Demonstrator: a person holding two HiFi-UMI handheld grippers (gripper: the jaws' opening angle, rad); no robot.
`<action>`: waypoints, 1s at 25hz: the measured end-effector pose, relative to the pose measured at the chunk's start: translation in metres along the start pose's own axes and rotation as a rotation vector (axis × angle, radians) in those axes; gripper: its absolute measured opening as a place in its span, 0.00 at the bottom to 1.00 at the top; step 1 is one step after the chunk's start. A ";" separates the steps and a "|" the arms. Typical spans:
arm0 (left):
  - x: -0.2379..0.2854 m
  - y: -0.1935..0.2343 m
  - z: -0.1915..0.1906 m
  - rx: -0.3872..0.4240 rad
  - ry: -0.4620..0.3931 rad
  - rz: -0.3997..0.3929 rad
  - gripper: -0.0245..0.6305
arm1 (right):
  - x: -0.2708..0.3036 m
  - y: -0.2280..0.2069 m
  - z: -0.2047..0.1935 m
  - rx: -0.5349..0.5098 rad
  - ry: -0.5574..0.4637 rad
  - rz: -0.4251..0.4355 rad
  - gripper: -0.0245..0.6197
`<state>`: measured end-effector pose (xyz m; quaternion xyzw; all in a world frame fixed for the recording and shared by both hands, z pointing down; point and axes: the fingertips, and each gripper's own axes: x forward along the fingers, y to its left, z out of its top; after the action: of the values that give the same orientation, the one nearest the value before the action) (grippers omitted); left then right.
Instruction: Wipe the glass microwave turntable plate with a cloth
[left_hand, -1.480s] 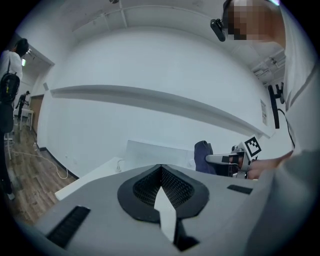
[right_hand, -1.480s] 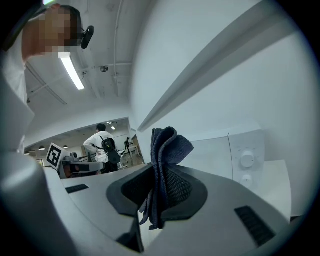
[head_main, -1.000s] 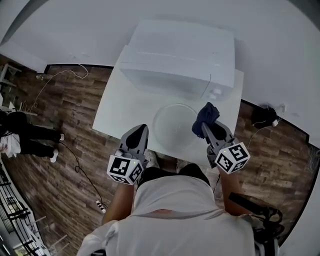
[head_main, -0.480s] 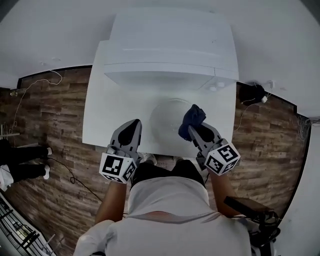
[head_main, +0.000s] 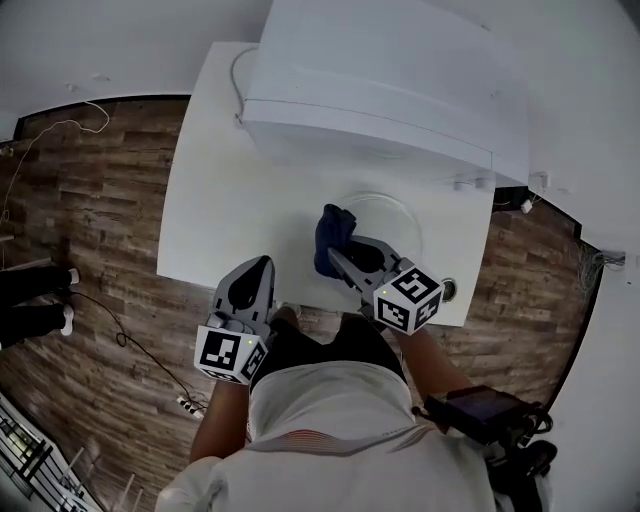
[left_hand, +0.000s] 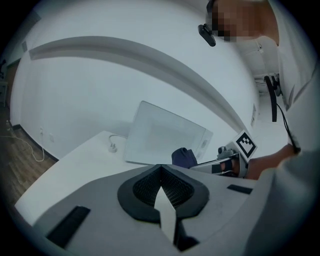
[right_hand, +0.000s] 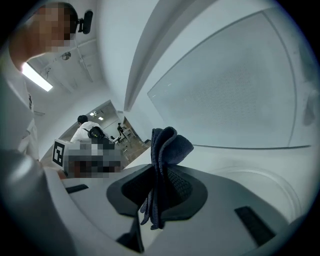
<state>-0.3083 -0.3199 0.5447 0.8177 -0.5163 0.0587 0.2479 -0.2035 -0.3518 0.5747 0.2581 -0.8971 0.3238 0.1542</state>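
Right gripper (right_hand: 159, 186) first: its jaws are clamped on a dark blue cloth (right_hand: 168, 149), the folds bunched up past the pads and a loose tail hanging down between them. From the head view, that cloth sits at the left rim of the glass turntable plate (head_main: 402, 222); whether it is touching the glass, I cannot tell. The plate lies flat on the white table (head_main: 215, 205), just in front of the white microwave (head_main: 390, 85), whose door is closed.

Over to the left gripper (left_hand: 160, 169): jaws pressed together at the tips, nothing between them. It hovers at the table's near edge, to the left of the plate and apart from it, pointing toward the microwave.

Further out, a white cable (head_main: 236, 72) loops on the table beside the microwave's left side. Wood plank floor (head_main: 85, 210) shows on both sides of the table.
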 end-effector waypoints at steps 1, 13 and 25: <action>-0.003 0.004 -0.004 -0.009 0.002 0.012 0.05 | 0.009 0.001 -0.004 0.000 0.021 0.011 0.13; -0.003 0.021 -0.031 -0.052 0.021 0.049 0.05 | 0.029 -0.060 -0.052 0.110 0.214 -0.132 0.13; 0.032 -0.023 -0.031 -0.039 0.041 -0.020 0.05 | -0.034 -0.119 -0.058 0.198 0.185 -0.239 0.13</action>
<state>-0.2683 -0.3241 0.5747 0.8164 -0.5039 0.0627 0.2750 -0.1028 -0.3795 0.6624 0.3459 -0.8058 0.4121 0.2474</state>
